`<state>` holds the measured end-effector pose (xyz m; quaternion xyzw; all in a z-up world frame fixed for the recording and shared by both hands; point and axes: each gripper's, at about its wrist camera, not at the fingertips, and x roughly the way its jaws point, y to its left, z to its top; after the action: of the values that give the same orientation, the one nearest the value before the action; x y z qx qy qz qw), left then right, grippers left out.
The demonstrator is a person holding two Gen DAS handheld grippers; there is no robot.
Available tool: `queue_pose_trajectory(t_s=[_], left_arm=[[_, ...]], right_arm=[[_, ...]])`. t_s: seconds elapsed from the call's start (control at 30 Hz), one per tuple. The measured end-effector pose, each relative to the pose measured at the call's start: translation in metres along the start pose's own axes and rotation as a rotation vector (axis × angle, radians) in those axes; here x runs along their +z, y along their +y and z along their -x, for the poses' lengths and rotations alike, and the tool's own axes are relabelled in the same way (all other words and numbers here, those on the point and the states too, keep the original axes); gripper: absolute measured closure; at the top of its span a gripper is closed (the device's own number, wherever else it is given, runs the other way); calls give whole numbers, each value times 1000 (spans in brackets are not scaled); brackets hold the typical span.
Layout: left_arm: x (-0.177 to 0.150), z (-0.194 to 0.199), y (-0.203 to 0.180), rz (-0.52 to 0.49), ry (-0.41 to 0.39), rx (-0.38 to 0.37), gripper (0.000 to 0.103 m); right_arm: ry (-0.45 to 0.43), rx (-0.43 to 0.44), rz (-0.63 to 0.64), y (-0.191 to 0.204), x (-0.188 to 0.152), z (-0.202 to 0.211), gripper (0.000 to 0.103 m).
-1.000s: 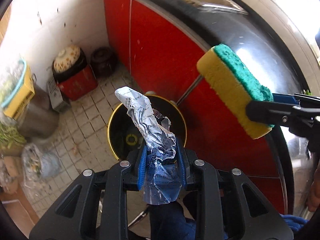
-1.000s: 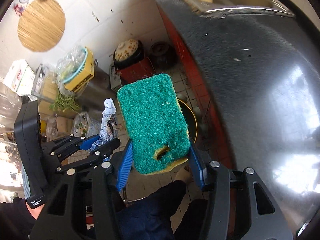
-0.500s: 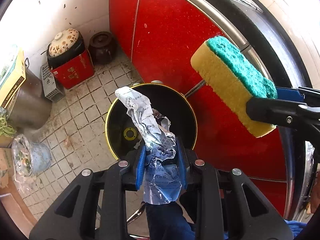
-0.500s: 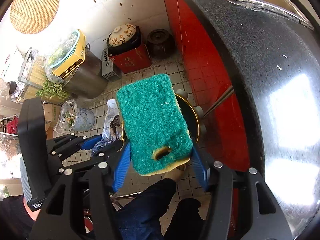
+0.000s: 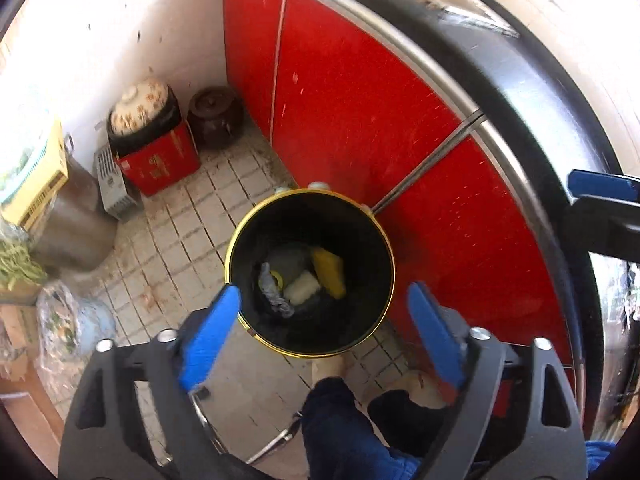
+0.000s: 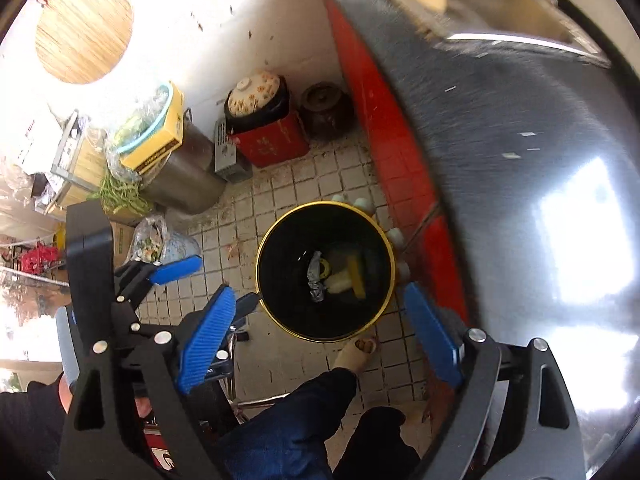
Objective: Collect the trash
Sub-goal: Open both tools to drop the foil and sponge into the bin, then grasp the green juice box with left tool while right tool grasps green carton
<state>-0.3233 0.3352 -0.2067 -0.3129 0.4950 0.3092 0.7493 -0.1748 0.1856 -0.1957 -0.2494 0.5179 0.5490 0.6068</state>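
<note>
Since both grabbers are empty, the trash drop looks done; whether more trash waits elsewhere I cannot tell. The black bin (image 5: 310,204) with a gold rim stands on the tiled floor (image 5: 180,236). Above it, the left gripper (image 5: 320,336) and right gripper (image 6: 316,328) hang with fingers wide apart. Inside lie the yellow sponge (image 5: 329,271), a white lump (image 5: 302,287) and the crumpled foil wrapper (image 5: 270,288).

One black bin (image 5: 362,216) with a gold rim stands on the floor. It holds three pieces of trash: one yellow sponge (image 5: 329,271), one crumpled foil wrapper (image 5: 272,290) and one pale white lump (image 5: 302,287). Two clay pots stand by the wall, one with a patterned lid (image 5: 140,106) and one dark brown (image 5: 215,116). There is one red box (image 5: 162,164).
</note>
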Motion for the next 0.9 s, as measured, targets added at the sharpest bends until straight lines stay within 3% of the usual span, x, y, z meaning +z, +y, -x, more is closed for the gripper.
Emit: queue_pose_trajectory(t_s=[0.17,0.3,0.6,0.8,0.9], left_arm=[[15,30,-44,-74,-46,-7,10],[28,44,-110,-205,-61,-60,10],[26,62,-327,-617,-62,-273,10],[-1,72,-437,-769,-51,-326,10],[-15,70,-472,-811,-27,-326,10]], right_arm=[[-142,-59,-101,-48,-22,80,10],[-245,-156,-251,-103,-60,141,10],[-417,-406,-698,-234,-213,263,10],[-463,-496,-900,-279,-314,305,10],[-471,-512,-953,-288,-344,313,10]])
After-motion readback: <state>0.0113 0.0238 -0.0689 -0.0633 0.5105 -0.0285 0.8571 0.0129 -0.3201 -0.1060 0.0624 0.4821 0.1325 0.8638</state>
